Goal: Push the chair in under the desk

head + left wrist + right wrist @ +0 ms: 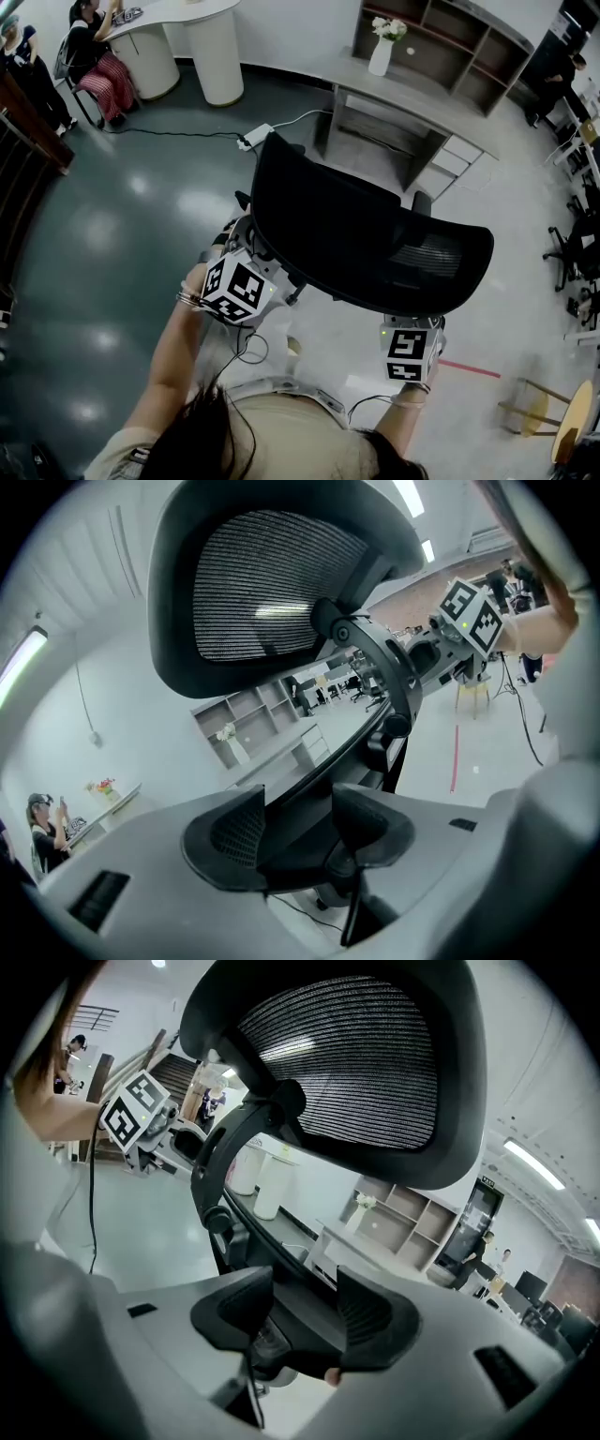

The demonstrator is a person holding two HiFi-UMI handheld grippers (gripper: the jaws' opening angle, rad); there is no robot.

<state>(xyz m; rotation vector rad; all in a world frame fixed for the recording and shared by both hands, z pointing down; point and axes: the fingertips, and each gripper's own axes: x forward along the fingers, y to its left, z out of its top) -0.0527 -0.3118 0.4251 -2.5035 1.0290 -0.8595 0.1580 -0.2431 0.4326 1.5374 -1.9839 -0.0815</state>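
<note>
Chair (pixel 366 239) is gripped at the back edge of its backrest: left gripper (pixel 298 832) is clamped on it at 9 o'clock, right gripper (pixel 305 1312) at 4 o'clock. Desk (pixel 422 103) is seen near the chair, at its 12 o'clock; the chair is not under it.

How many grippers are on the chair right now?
2. The left gripper grips the chair at the left side of its back, the right gripper at the right side. Neither is hidden.

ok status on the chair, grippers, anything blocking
Clamped on black mesh office chair back rim: left gripper, right gripper. Chair short of grey desk, not under. White power strip on floor near path.
</note>
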